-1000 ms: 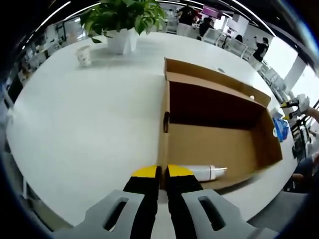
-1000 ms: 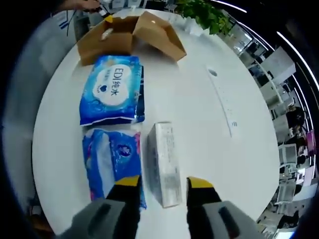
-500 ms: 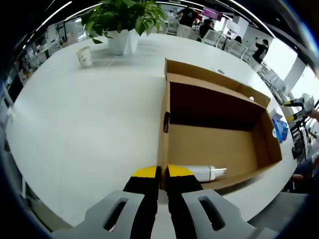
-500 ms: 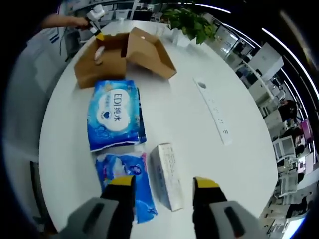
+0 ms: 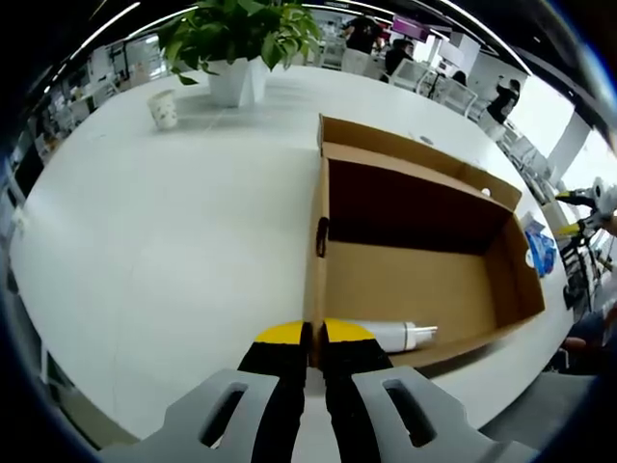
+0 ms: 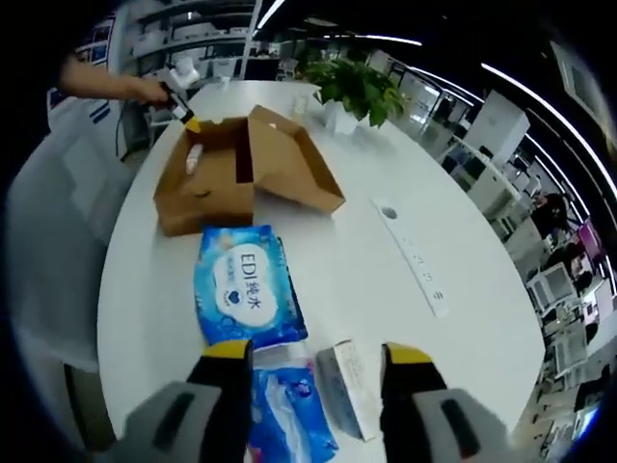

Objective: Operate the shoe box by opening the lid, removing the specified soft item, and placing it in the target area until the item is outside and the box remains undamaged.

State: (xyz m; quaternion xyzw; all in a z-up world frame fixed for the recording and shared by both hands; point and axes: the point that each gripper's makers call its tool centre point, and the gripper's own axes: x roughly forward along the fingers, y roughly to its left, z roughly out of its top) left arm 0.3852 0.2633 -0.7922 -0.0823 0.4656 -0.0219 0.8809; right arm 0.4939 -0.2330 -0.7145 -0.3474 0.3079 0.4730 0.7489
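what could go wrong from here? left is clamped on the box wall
1. The left gripper is shut on the thin front wall of the shoe box; a pull or twist could crease or tear the cardboard.
2. The right gripper, open, hangs over the wet wipes pack and tissue packs, and could knock them.

Bright, even overhead office light floods your white surface (image 5: 174, 222), which nears washout in the left gripper view. Ceiling strip lights (image 6: 525, 82) streak as curved lines across the top of the right gripper view. Shadows stay soft: a faint one under the potted plant (image 5: 236, 43), a deep one inside the open shoe box (image 5: 415, 207). Fisheye bending bows every edge toward the rim, where your background desks smear. A window (image 5: 554, 106) at the right blows out white. The centre stays sharp.
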